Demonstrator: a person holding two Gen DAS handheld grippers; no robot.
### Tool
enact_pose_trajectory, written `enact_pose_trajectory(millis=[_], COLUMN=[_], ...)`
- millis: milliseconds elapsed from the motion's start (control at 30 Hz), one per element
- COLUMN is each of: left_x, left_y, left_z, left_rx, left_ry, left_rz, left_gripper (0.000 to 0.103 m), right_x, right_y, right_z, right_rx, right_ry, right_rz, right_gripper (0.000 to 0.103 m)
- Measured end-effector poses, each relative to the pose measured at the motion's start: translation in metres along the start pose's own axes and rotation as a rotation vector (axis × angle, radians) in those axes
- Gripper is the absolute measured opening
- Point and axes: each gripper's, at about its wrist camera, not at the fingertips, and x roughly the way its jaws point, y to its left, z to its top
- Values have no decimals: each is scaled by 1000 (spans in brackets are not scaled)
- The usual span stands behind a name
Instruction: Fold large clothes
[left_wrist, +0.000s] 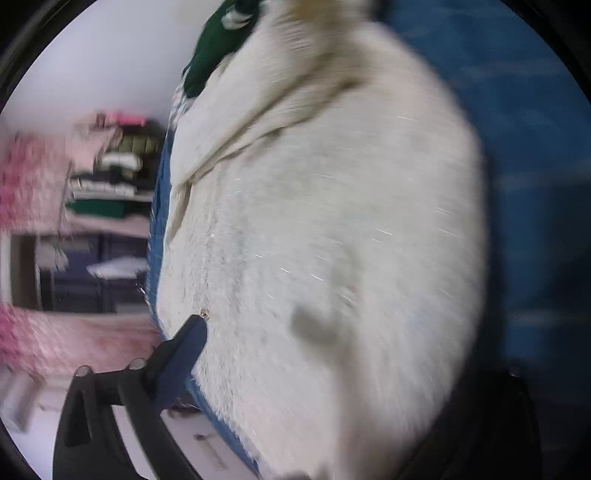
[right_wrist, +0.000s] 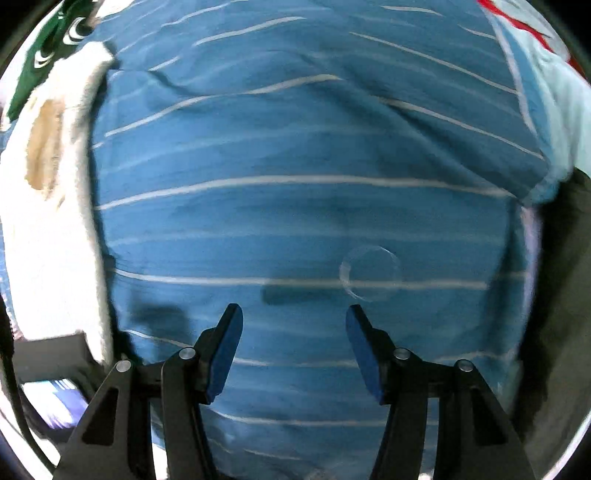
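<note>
A large white fluffy garment (left_wrist: 325, 229) fills the middle of the left wrist view, lying on a blue striped sheet (left_wrist: 535, 147). Only one blue finger pad (left_wrist: 184, 354) of my left gripper shows, at the garment's lower left edge; the other finger is hidden behind the fabric, and the view is blurred. In the right wrist view my right gripper (right_wrist: 294, 314) is open and empty above the blue striped sheet (right_wrist: 295, 166). The white garment (right_wrist: 51, 221) lies along the left edge there, with a tan patch (right_wrist: 42, 147) near its top.
A dark green garment (left_wrist: 214, 51) lies beyond the white one and also shows in the right wrist view (right_wrist: 48, 48). A shelf with folded clothes (left_wrist: 110, 173) and pink fabric (left_wrist: 29, 184) stand at left. A pale blue cloth with red trim (right_wrist: 543, 48) lies at upper right.
</note>
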Motion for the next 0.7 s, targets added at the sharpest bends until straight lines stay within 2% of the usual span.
enact_pose_trajectory(millis=[33,67,100,167,300,367,433,500,567,667,700], left_x=[5,8,12,12,4,-2,-2,1,6,15,19], left_y=[11,19,27,47,74,82,91,100,111,127,134], left_z=[4,6,6,8,9,7,6,7,8,10,10], left_rx=[-31,-54,-79,-129,-164,-161,-164,-168,-179,-192,-205], left_ry=[5,13,16,4,-7,-17,-13,-7,-1,5,12], left_rz=[-16,-34,-49,-66,-108,-117,-130,-148,-179,-232,-261], left_gripper=[67,36,23,21,19,19,19,19,19,19,19], right_x=[0,0,1,-1,-21,-30,-25,-26,-10,18,25], right_y=[0,-3,-3,-4,11,36,74,86,111,148,150], right_z=[4,7,11,22,50,65,70,89,103,109,111], right_rx=[-21,-38,-57,-75,-77,-65,-58,-44,-35,-15,10], right_ry=[-8,-10,-10,-23,-87,-121,-135,-115,-48,49,77], right_rz=[44,76,130,235,538,710,835,942,949,847,824], right_gripper=[60,60,61,72,78,85,88,89,90,89,83])
